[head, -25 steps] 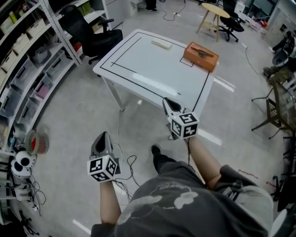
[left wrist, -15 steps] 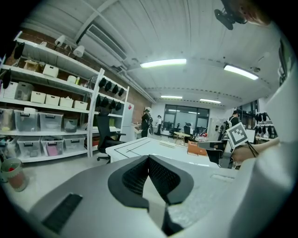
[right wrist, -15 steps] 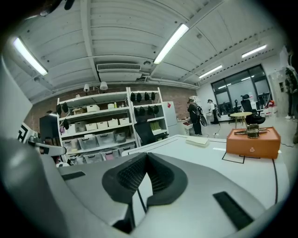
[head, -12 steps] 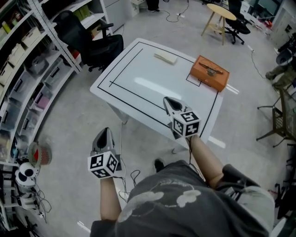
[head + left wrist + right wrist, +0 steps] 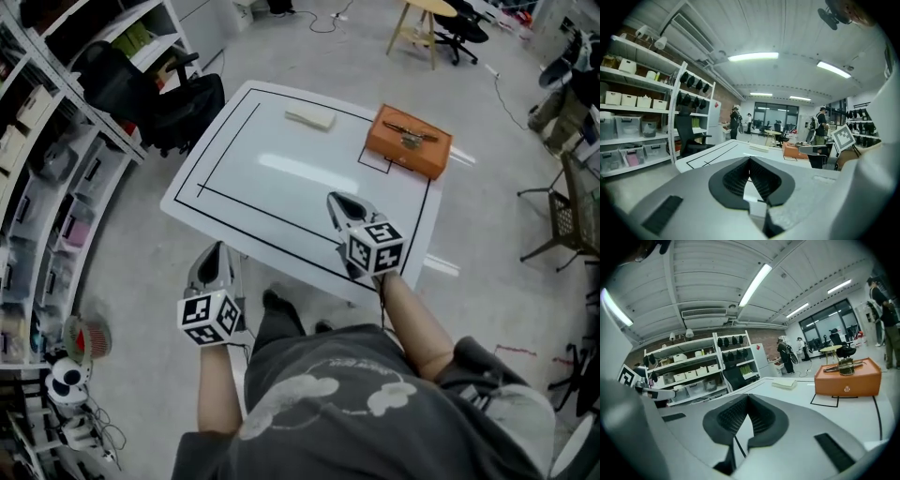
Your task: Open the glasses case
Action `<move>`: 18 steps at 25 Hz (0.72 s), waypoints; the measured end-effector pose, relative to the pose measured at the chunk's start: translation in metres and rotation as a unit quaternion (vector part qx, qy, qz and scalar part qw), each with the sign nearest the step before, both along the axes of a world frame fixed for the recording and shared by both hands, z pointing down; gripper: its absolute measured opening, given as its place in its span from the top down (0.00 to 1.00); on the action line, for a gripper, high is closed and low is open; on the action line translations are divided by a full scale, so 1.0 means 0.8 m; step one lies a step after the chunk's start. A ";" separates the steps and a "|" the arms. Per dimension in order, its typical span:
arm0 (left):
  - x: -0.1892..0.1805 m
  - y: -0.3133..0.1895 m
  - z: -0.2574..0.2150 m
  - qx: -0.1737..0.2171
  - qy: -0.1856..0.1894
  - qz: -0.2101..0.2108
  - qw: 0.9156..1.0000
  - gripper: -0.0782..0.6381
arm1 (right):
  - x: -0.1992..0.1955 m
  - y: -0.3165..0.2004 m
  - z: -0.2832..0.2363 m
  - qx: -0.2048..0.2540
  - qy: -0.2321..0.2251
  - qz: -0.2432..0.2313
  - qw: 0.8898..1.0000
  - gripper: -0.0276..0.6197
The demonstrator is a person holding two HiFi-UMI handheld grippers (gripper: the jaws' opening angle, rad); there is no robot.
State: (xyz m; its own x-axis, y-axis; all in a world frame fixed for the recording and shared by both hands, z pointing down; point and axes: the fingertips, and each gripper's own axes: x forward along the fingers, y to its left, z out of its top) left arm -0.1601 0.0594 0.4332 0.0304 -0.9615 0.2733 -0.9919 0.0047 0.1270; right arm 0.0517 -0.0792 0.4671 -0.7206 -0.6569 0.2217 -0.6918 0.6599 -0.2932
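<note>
- Big workshop room with grey floor; metal storage shelves (image 5: 47, 159) and a black office chair (image 5: 155, 89) stood left of a white desk with a black outline (image 5: 281, 187).
- The pale cream oblong glasses case (image 5: 310, 117), judged to be the task's thing, lay flat and closed near the far edge of the desk, well apart from both tools.
- An orange rectangular box with a metal fitting on top (image 5: 409, 141) sat at the far right corner, nearer to the right tool than the case was.
- Left tool (image 5: 216, 251) had its jaws pressed together on nothing, over the floor just short of the near desk edge.
- Right tool (image 5: 337, 201) was also pressed together and empty, above the near right part of the desk.
- Risk: the orange box could be taken for the target, being bigger and closer.
- Risk: tools that arrive pressed together would shove the light case along the smooth desk instead of gripping it.
- Risk: with one tool alone prying, the case could slide or flip; the other tool would likely need to pin the base.
- Risk: the case sat near the far edge, so a push could send it off.
</note>
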 end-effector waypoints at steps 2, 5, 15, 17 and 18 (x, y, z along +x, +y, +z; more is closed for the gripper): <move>0.008 -0.026 0.006 -0.003 -0.004 0.025 1.000 0.89 | 0.007 -0.007 0.009 -0.004 0.000 0.014 1.000 0.96; 0.013 -0.070 0.017 -0.009 -0.011 0.060 0.998 0.89 | 0.019 -0.021 0.021 -0.009 0.005 0.040 0.999 0.95; -0.014 -0.239 0.039 -0.021 0.004 0.169 0.985 0.89 | 0.005 -0.129 0.038 -0.020 0.054 0.124 0.991 0.95; -0.022 -0.276 0.042 -0.027 -0.001 0.194 0.981 0.89 | 0.001 -0.152 0.038 -0.021 0.066 0.142 0.987 0.95; -0.026 -0.294 0.044 -0.030 -0.004 0.206 0.978 0.89 | -0.001 -0.162 0.038 -0.023 0.071 0.152 0.986 0.96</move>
State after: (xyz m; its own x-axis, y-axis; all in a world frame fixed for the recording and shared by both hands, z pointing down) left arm -0.1808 -0.1762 0.4682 0.4099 -0.8499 0.3311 -0.9120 -0.3888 0.1309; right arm 0.0509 -0.2090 0.4978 -0.4519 -0.8243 0.3410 -0.8915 0.4041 -0.2046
